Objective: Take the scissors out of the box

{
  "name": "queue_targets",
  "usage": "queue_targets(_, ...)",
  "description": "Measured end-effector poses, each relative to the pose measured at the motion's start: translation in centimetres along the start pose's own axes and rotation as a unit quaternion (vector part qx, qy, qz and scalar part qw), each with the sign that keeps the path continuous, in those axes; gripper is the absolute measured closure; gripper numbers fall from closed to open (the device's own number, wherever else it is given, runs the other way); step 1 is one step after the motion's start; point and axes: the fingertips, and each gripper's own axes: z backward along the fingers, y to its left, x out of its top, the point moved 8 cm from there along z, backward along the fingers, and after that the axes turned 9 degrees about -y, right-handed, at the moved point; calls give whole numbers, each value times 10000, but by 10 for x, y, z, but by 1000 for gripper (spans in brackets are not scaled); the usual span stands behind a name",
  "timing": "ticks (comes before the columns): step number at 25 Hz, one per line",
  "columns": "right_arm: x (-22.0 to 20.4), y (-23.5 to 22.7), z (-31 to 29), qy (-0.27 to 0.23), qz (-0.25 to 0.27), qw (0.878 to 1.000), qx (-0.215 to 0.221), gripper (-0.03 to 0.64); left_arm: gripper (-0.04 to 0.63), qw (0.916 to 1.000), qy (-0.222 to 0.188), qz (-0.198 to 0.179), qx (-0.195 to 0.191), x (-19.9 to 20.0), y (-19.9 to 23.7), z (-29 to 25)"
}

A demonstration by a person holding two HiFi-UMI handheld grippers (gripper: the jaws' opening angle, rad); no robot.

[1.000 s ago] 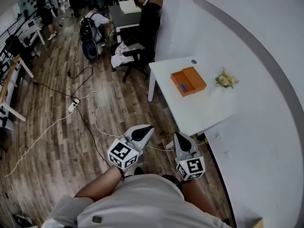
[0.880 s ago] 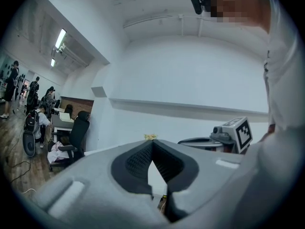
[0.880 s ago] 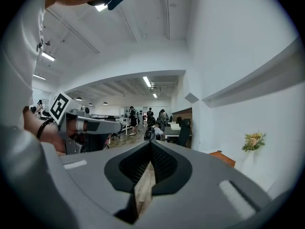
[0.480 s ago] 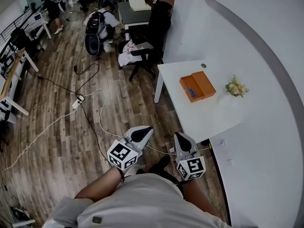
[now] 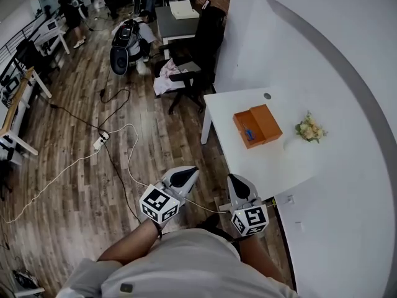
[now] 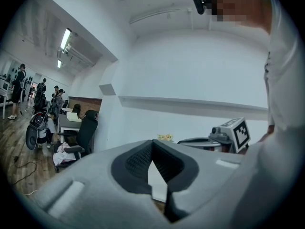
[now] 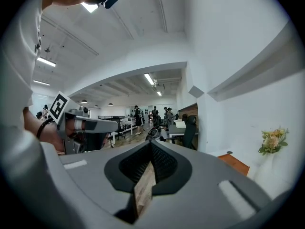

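An open orange box [image 5: 259, 125] lies on a white table [image 5: 267, 160] ahead and to the right, with blue-handled scissors [image 5: 249, 133] inside it. In the right gripper view a corner of the orange box [image 7: 233, 163] shows at the right. My left gripper [image 5: 188, 173] and right gripper [image 5: 235, 180] are held side by side at waist height over the wooden floor, well short of the table. Both point forward. The left gripper [image 6: 152, 144] has its jaws together with nothing between them, and so does the right gripper [image 7: 151, 144].
A small bunch of flowers [image 5: 309, 129] stands on the table beside the box. A black office chair [image 5: 197, 45] is beyond the table's far end. Cables and a power strip [image 5: 99, 141] lie on the floor at the left. People stand at desks far back.
The table and orange box have come nearer and lower in the head view as I walk toward them. Both grippers keep their pose, jaws together.
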Motion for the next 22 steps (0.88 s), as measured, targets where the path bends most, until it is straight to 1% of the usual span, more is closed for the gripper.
queue_targets(6,-1,-67,-7,31,-26,9999,-120,606,591,9999,57,0,-156,-7,5,-72)
queue_targets(13,3,-143,6,37,-42,9993,-359,606,591,9989,120,-15,-444,-14,-9,-153)
queue_targets(17,5,-176,10,12,-80,9986,-517,606,592,9985,172,-10,-515,-18,-12,-183)
queue_targets(22,-3,-196,8,137,-193,9980,-581,606,591,9981,243,9,-574,-20,-9,-205)
